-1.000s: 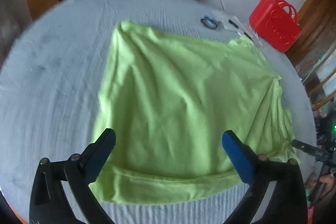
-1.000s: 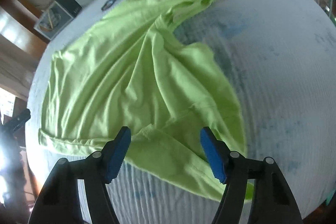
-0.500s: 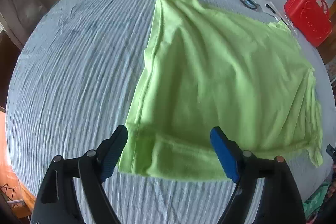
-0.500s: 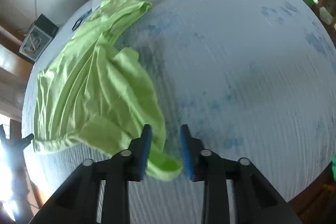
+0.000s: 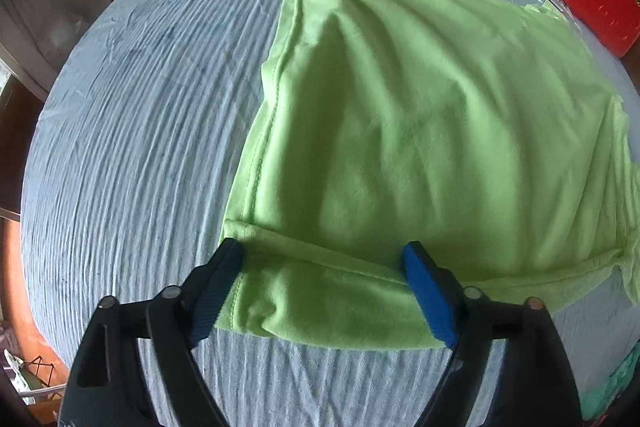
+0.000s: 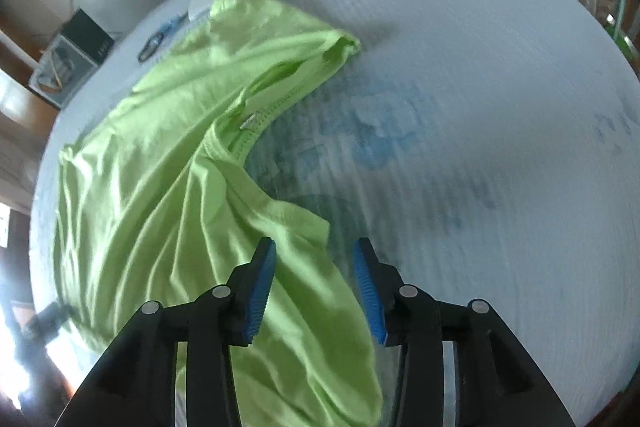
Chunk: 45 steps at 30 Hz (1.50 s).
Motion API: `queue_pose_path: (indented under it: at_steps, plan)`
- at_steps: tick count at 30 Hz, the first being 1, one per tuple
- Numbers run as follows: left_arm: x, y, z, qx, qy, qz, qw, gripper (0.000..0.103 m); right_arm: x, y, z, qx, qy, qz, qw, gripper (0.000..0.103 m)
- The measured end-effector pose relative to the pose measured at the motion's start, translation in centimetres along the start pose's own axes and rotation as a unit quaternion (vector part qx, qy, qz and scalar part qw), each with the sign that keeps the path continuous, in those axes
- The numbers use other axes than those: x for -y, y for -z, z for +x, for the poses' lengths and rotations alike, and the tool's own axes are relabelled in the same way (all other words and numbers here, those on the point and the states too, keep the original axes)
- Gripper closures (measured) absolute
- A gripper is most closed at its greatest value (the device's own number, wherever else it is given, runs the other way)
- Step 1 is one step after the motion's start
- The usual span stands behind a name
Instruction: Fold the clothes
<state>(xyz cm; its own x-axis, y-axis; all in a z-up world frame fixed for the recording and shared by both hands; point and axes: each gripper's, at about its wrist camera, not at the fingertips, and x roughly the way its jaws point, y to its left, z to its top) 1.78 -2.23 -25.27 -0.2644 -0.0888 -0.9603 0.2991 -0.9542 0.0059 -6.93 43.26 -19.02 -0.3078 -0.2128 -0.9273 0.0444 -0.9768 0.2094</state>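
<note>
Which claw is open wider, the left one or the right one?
The left gripper. Its blue fingers sit far apart over the green shirt hem; the right gripper has a much narrower gap.

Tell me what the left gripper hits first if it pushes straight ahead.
Probably the green shirt: the left gripper, fingers open, already straddles its folded-up hem, so more cloth lies directly ahead.
</note>
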Motion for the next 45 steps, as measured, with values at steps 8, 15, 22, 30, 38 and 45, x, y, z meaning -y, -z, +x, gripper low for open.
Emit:
queue_pose_path:
  at_steps: [8, 15, 22, 30, 38, 45]
  plan:
    - [-0.4, -0.4, 0.5, -0.011, 0.006, -0.002, 0.9999, 0.004, -0.9, 0.6, -1.7, 0.030, 0.076, -0.025, 0.996, 0.099]
    - [-1.5, 0.2, -0.4, -0.003, 0.013, -0.015, 0.9998, 0.005, 6.5, 5.2, -5.3, 0.018, 0.109, 0.077, 0.991, 0.079]
    - [-5.1, 0.4, -4.5, 0.041, 0.039, -0.059, 0.9966, 0.005, 6.9, 9.8, -7.1, 0.010, 0.016, 0.055, 0.998, 0.074]
    - [-3.0, 0.6, -3.0, 0.022, 0.032, -0.038, 0.9985, 0.028, 5.5, 11.6, -6.9, -0.010, -0.010, 0.025, 1.000, 0.069]
    - [-1.5, 1.4, -1.8, 0.004, 0.005, -0.016, 0.9999, 0.029, 3.4, 12.8, -5.9, -0.025, -0.015, -0.046, 0.999, 0.048]
    - [-1.2, 3.0, -2.2, 0.003, 0.011, -0.011, 0.9999, 0.090, 0.7, 13.7, -3.7, -0.027, 0.048, -0.125, 0.991, 0.097]
